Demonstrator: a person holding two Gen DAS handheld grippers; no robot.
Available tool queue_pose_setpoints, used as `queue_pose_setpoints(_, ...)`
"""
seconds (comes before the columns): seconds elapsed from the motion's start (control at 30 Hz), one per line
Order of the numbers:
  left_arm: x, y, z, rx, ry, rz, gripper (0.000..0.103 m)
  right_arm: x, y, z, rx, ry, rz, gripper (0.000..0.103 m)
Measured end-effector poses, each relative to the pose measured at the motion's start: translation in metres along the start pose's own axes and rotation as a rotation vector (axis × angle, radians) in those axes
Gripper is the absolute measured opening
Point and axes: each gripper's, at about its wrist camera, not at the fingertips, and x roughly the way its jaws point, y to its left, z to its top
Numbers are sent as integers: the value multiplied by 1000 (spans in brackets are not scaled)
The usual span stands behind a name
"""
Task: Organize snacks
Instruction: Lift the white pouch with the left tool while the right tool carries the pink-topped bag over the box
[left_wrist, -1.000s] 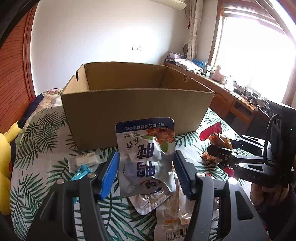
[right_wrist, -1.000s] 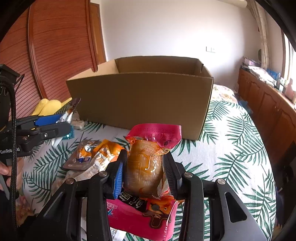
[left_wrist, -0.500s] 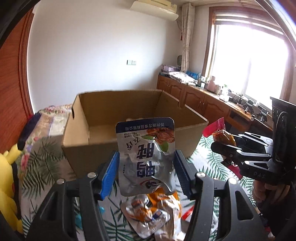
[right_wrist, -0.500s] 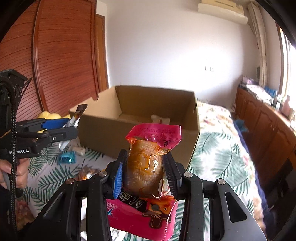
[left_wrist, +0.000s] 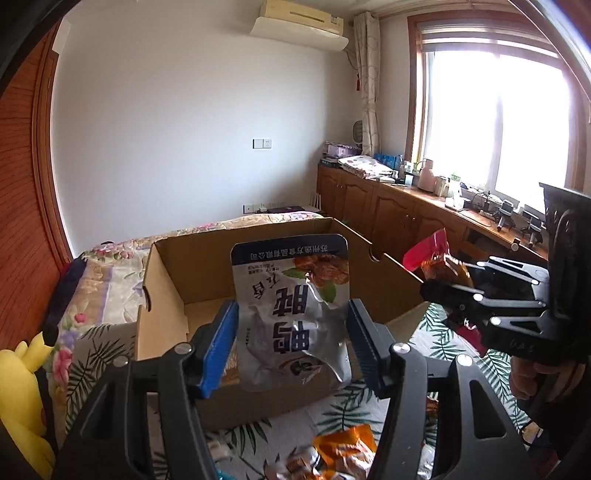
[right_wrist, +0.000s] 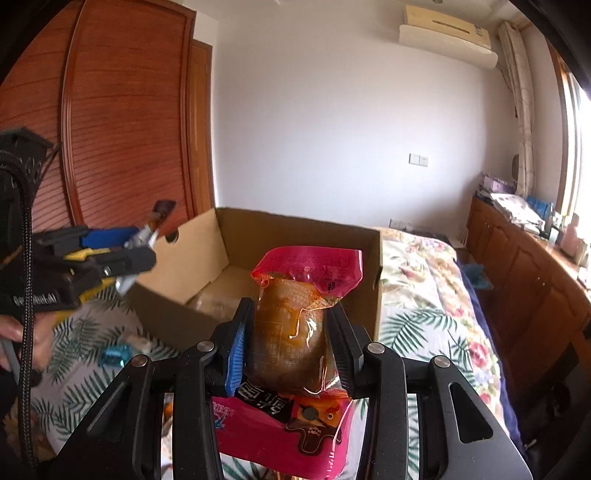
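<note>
My left gripper (left_wrist: 291, 343) is shut on a silver snack pouch (left_wrist: 295, 317) with a dark blue top band, held upright in front of the open cardboard box (left_wrist: 162, 321). My right gripper (right_wrist: 290, 343) is shut on a pink-topped pouch (right_wrist: 295, 325) with a brown food piece inside, raised before the same box (right_wrist: 295, 229). In the left wrist view the right gripper (left_wrist: 443, 291) and its pink pouch (left_wrist: 424, 254) hang at the right, level with the box rim. In the right wrist view the left gripper (right_wrist: 125, 251) sits at the left by the box's corner.
The box stands on a bed with a leaf-print cover (right_wrist: 424, 325). Loose orange snack packets (left_wrist: 343, 454) lie below the left gripper; a small blue packet (right_wrist: 116, 356) lies on the cover. A yellow plush toy (left_wrist: 22, 398) sits at the left. Wooden cabinets (left_wrist: 388, 214) line the window wall.
Both grippers have risen with their pouches still held. The box interior now shows from above, where a second ago only its front wall faced the cameras.
</note>
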Motion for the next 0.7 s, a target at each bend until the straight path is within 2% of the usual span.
queue_pose_setpoints(0.27, 32, 17, 12, -34, 27, 35, 59, 19, -6, 24, 6, -31, 10, 40)
queue_pose_setpoints(0.7, 71, 41, 8, -65, 96, 112, 59, 74, -2, 33, -31, 14, -39, 40)
